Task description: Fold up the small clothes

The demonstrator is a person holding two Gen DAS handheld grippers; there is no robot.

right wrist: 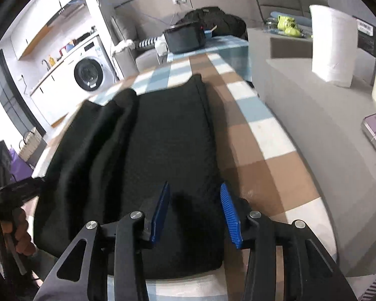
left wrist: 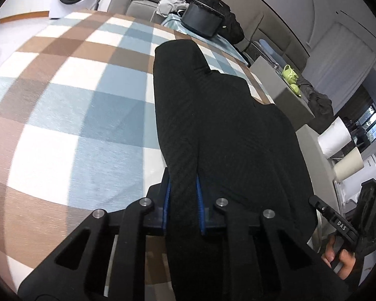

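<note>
Our left tool [left wrist: 183,208] pinches the near edge of the soft, floppy black garment [left wrist: 223,130] lying low and middle on the checked counter [left wrist: 62,105], while our right tool [right wrist: 195,213] sits open over it, so we grab edges, not middles.

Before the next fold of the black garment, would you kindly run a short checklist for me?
1. Left gripper clamped on the black garment: ok.
2. Right gripper free of cloth, pads apart: ok.
3. Garment lies on the checked cloth: ok.
4. Garment flat: not ok, its far left side is bunched in the right wrist view.
5. Black bin far from the garment: ok.
6. Near hem under the left gripper: cannot tell.
</note>
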